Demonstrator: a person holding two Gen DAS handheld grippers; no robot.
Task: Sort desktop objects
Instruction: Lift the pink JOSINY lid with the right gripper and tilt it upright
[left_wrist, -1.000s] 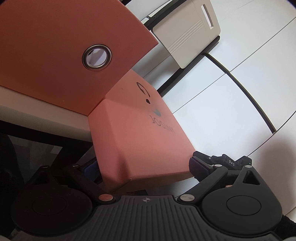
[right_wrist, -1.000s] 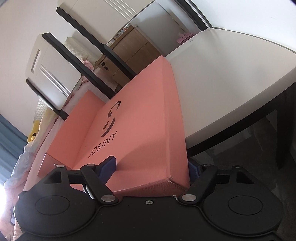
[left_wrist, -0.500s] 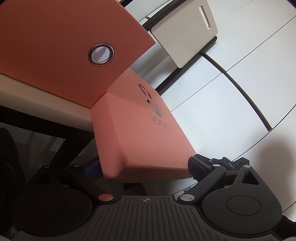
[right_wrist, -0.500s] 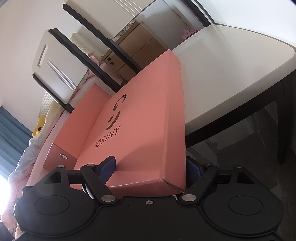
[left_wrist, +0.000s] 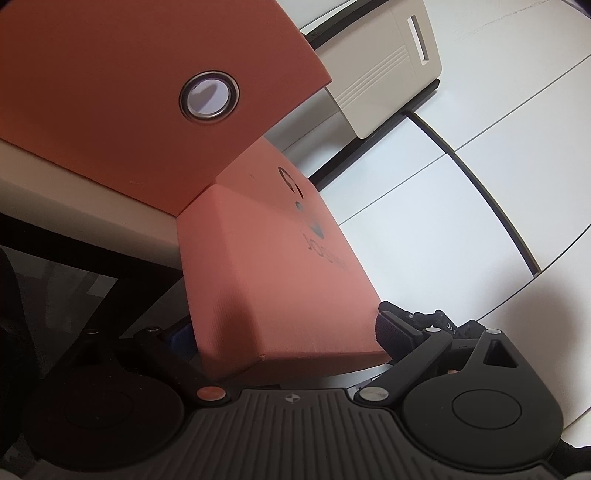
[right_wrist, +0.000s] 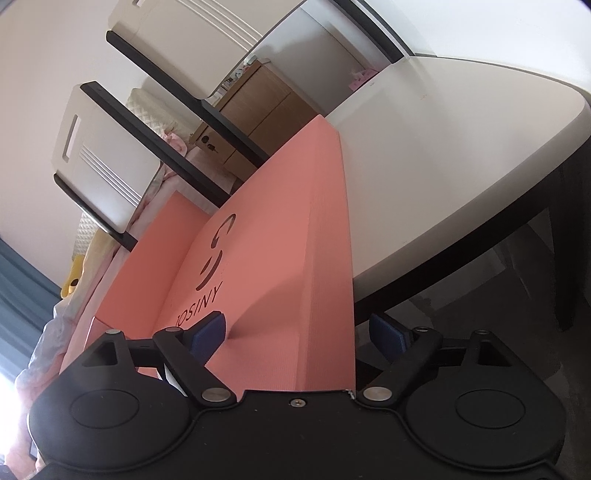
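The pink box lid (right_wrist: 266, 280) with the dark "JOSINY" print is being held up at the edge of the white tabletop (right_wrist: 443, 177), one end reaching out over it. Both tongs are gripping it. The right tongs (right_wrist: 299, 332) are clamped on one end of the lid, a blue pad (right_wrist: 207, 332) pressing on the printed top and the other pad sitting against the side wall. The left tongs (left_wrist: 284, 332) are clamped on the lid's other end (left_wrist: 266, 280), one pad on each side of it.

Just beside the lid, a bigger pink box (left_wrist: 129, 92) with a shiny metal ring hole (left_wrist: 208, 96) is sitting on the tabletop and touching the lid's edge. It is filling much of the left view and blocking what is behind it.

Past the boxes, a cream chair back (left_wrist: 388, 62) with a slot and a black frame is standing near the tabletop. A wooden cabinet (right_wrist: 258, 107) is standing farther back. A yellow soft toy (right_wrist: 74, 277) is lying well apart at the side.
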